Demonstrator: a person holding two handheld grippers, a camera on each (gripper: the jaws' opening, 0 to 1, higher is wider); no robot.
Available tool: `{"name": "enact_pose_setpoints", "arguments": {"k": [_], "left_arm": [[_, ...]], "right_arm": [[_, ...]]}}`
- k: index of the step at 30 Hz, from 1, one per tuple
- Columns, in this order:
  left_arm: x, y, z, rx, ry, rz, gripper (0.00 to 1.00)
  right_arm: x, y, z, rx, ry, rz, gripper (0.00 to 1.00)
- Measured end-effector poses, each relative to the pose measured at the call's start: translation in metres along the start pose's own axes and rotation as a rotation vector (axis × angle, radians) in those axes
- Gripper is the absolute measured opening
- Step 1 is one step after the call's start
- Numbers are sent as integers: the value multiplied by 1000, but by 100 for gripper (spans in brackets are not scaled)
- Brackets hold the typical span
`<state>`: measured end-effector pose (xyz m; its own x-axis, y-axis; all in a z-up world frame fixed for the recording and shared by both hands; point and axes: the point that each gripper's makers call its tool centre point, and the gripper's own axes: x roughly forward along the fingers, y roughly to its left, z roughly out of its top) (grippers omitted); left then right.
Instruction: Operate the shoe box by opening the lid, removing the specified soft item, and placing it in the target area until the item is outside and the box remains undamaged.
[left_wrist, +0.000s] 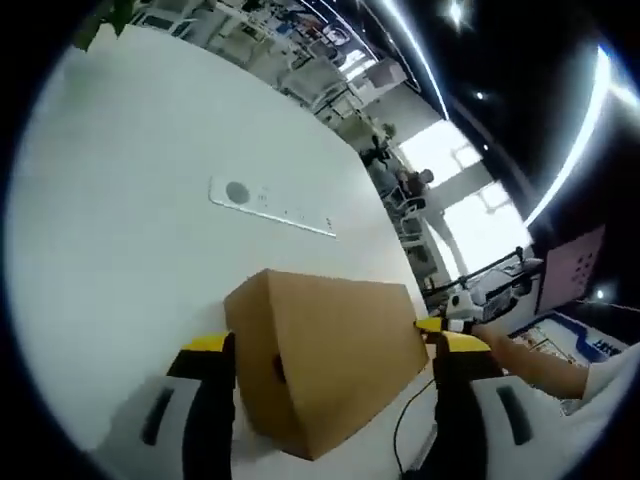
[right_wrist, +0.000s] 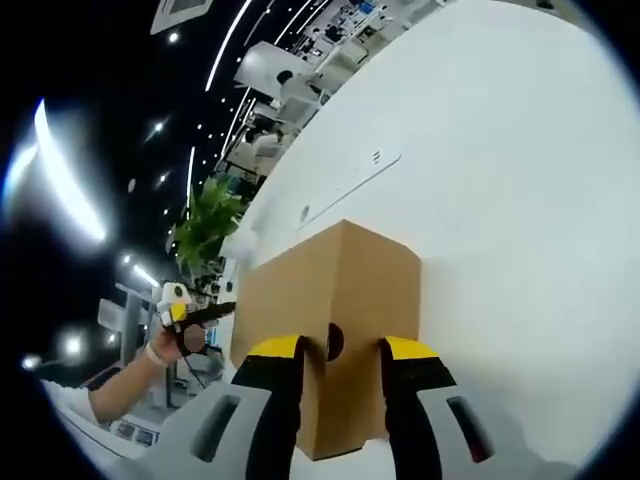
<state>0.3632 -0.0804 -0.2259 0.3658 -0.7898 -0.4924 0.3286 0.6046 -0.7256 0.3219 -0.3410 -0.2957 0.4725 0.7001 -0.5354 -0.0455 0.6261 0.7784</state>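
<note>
Our left hand-held gripper (left_wrist: 335, 355) stands spread wide, one yellow-tipped jaw on each side of the shoe box (left_wrist: 325, 365), the box end sitting between them with no clear contact that we can make out; our right hand-held gripper (right_wrist: 340, 352) has its jaws drawn much closer, straddling a corner edge of the shoe box (right_wrist: 335, 330) just where a dark round finger hole shows, and whether the pads actually pinch the cardboard we cannot tell. In the right gripper view a hand (right_wrist: 165, 345) and the other tool appear at the far left of the box.

We judge the lid unopened, so the risks lie ahead; if the right jaws bite on the corner rather than the lid's lip, lifting could crease or tear the cardboard; if the left jaws close hard across the end, the thin wall could buckle; if the box is not steadied, the whole thing may slide or tip on the smooth white surface (left_wrist: 130, 230) instead of opening.

The shoe box is plain brown cardboard, closed, crisp-edged and unmarked, resting on the surface near its front, with a flat white strip panel (left_wrist: 270, 207) set into the top well behind it; the soft item inside is hidden from us.
</note>
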Motion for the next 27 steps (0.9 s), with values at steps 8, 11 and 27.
{"name": "enact_pose_setpoints", "arguments": {"k": [8, 11, 27], "left_arm": [[-6, -29, -5, 207, 19, 12, 95], [-9, -34, -6, 269, 4, 37, 99], [-24, -40, -22, 685, 51, 250, 99]], "right_arm": [[0, 0, -1, -4, -6, -2, 29], [1, -2, 0, -11, -2, -5, 29], [0, -1, 0, -13, -10, -4, 29]]}}
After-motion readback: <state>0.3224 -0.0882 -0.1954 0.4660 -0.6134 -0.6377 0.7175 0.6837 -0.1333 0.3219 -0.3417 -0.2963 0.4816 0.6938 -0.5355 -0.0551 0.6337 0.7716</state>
